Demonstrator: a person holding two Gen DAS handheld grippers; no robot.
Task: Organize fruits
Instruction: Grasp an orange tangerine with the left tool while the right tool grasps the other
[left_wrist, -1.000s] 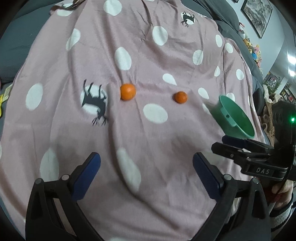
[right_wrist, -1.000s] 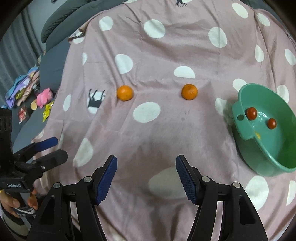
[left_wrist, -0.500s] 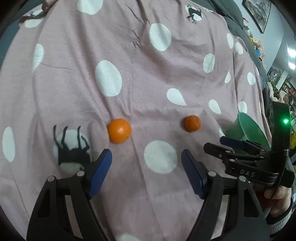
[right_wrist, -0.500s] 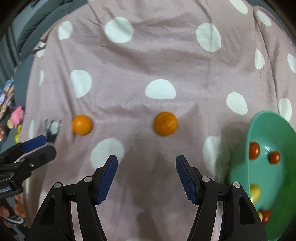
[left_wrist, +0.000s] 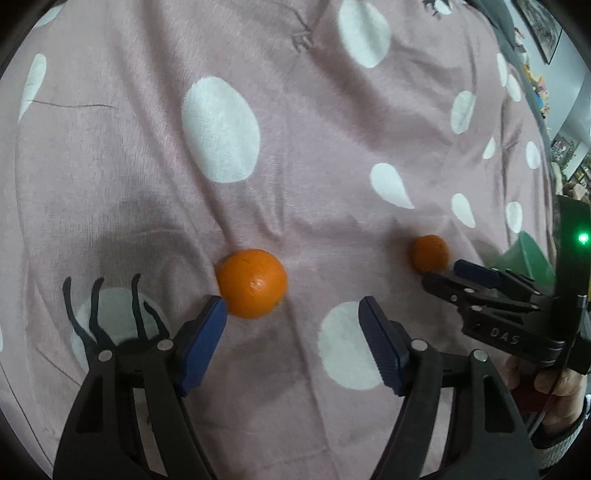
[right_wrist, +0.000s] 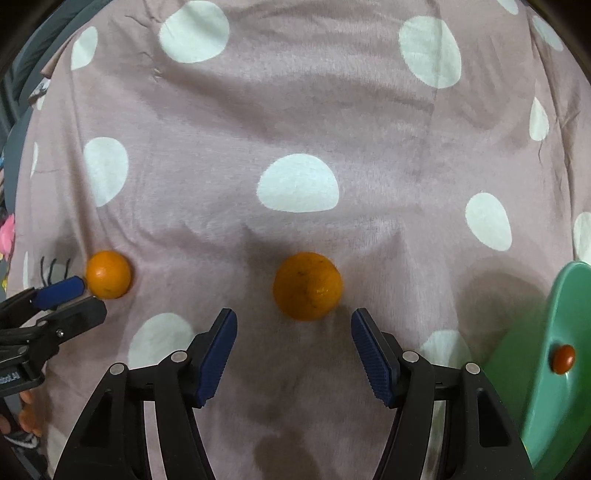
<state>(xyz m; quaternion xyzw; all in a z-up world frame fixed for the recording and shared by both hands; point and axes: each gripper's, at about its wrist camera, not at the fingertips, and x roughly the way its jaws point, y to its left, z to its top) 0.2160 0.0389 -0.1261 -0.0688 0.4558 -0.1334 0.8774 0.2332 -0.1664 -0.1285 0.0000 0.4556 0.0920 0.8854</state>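
Note:
Two oranges lie on a pink polka-dot blanket. My left gripper (left_wrist: 291, 314) is open just short of the left orange (left_wrist: 252, 283); its left fingertip almost touches the fruit. My right gripper (right_wrist: 293, 325) is open just short of the right orange (right_wrist: 307, 285), which sits centred ahead of the gap. Each gripper shows in the other's view: the right gripper (left_wrist: 454, 277) by the right orange (left_wrist: 430, 253), the left gripper (right_wrist: 77, 295) by the left orange (right_wrist: 108, 274). A green bowl (right_wrist: 554, 317) at the right holds a small red fruit (right_wrist: 563, 359).
The blanket (right_wrist: 295, 110) covers a soft surface and is wrinkled around the oranges. The bowl's rim (left_wrist: 532, 251) shows behind the right gripper. Grey bedding and colourful items (right_wrist: 7, 236) lie off the blanket's left edge. Shelves and a picture stand at far right.
Both grippers have moved forward and down towards the blanket. Each orange now sits close in front of its gripper's open fingers. Neither orange has moved.

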